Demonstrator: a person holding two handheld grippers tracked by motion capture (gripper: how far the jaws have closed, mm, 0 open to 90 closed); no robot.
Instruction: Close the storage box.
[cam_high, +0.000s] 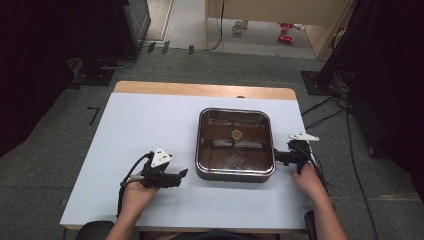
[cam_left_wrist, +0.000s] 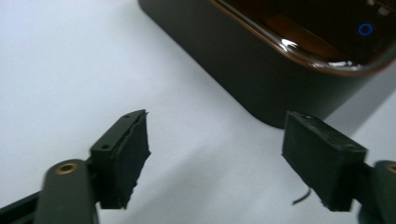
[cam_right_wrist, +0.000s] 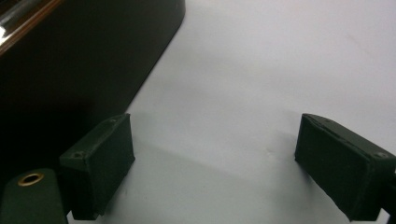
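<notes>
A: High view first. What was on the table?

B: A pale blue-grey rectangular tabletop (cam_high: 150, 125) with a wood strip along the far edge. A square, round-cornered metal pan with a dark brown reflective inside (cam_high: 235, 144) sat right of centre, toward the near half. Wide bare surface lay to its left; only a narrow strip lay between the pan and the table's right edge.

A: Grippers there?

B: The left gripper (cam_high: 181, 174) lay low by the pan's near-left corner, pointed right, tips just beside the wall, not clearly touching. The left hand (cam_high: 136, 189) was under it, forearm coming in from the bottom. The right gripper (cam_high: 276, 157) sat at the pan's right wall, pointed left, very close; contact was too small to tell. The right hand (cam_high: 307, 179) was behind it, forearm angled in from bottom right.

A: Left gripper view?

B: Jaws stood wide apart, nothing between them, bare table below. The pan's dark outer wall and glossy rim crossed the upper right, ahead of the pads (cam_left_wrist: 123, 158), apart from them.

A: Right gripper view?

B: Also spread wide and empty. The pan's dark wall filled the upper left, just beside the left pad (cam_right_wrist: 100, 165); open table ran ahead and right.
</notes>
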